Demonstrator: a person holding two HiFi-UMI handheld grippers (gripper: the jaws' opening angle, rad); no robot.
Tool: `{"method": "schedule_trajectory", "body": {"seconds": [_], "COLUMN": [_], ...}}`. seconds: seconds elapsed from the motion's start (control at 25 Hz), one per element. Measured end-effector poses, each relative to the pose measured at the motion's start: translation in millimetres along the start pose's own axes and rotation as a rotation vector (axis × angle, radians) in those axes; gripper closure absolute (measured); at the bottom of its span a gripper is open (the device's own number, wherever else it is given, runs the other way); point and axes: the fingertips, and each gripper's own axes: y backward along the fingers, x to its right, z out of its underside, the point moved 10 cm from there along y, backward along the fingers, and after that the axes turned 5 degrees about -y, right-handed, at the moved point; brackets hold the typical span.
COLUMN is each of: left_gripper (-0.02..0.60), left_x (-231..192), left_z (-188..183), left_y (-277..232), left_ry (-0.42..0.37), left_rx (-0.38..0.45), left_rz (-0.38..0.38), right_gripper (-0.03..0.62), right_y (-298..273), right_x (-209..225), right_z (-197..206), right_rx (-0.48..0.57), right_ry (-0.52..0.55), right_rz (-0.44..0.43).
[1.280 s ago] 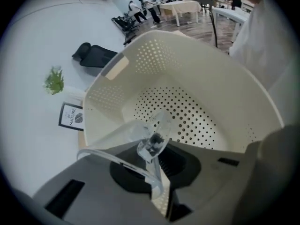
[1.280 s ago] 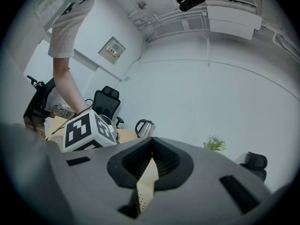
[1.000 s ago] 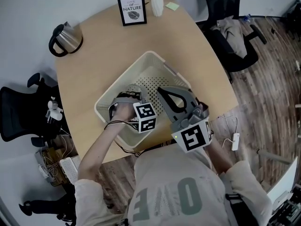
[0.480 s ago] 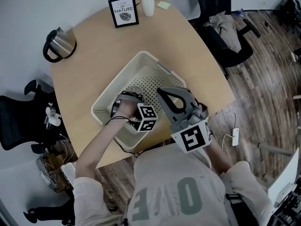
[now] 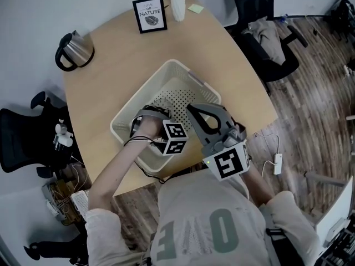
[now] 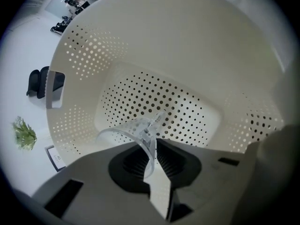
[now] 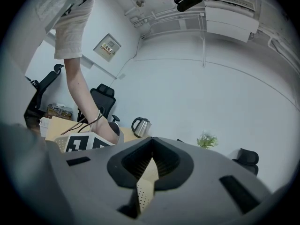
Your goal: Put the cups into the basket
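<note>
Hovering low inside the basket [image 5: 141, 93], left gripper [image 6: 151, 150] keeps its jaws clamped on the clear cup [image 6: 129, 132] rim, barely shifted this past second (right gripper [image 7: 151, 148] closed on nothing, idling alongside), so release looks near.

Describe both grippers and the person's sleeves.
The left gripper and right gripper are grey plastic with dark ribbed pads; each carries a white cube with black square markers. A thin black cable loops at the left wrist. The T-shirt is light, short-sleeved.
</note>
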Motion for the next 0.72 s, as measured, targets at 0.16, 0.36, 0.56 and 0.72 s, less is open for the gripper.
{"method": "schedule_trajectory", "body": {"seconds": [0.16, 0.36, 0.56, 0.72], "left_gripper": [0.534, 0.534, 0.572, 0.572], "left_x": [3, 4, -2, 25], "left_z": [7, 28, 71, 98], "left_y": [25, 81, 160, 202], "left_ry": [0.030, 0.185, 0.639, 1.107], "left_rx": [0.029, 0.133, 0.403, 0.654], "left_rz": [-0.069, -0.198, -0.607, -1.093], "right_gripper": [0.595, 0.595, 0.595, 0.595], "right_y": [-1, -6, -14, -18], "right_x": [-5, -9, -9, -8], "right_z": [-4, -12, -19, -24], "right_rx": [0.017, 0.042, 0.062, 0.084], "right_ry": [0.010, 0.019, 0.014, -0.009], "right_rz": [-0.021, -0.052, -0.070, -0.074]}}
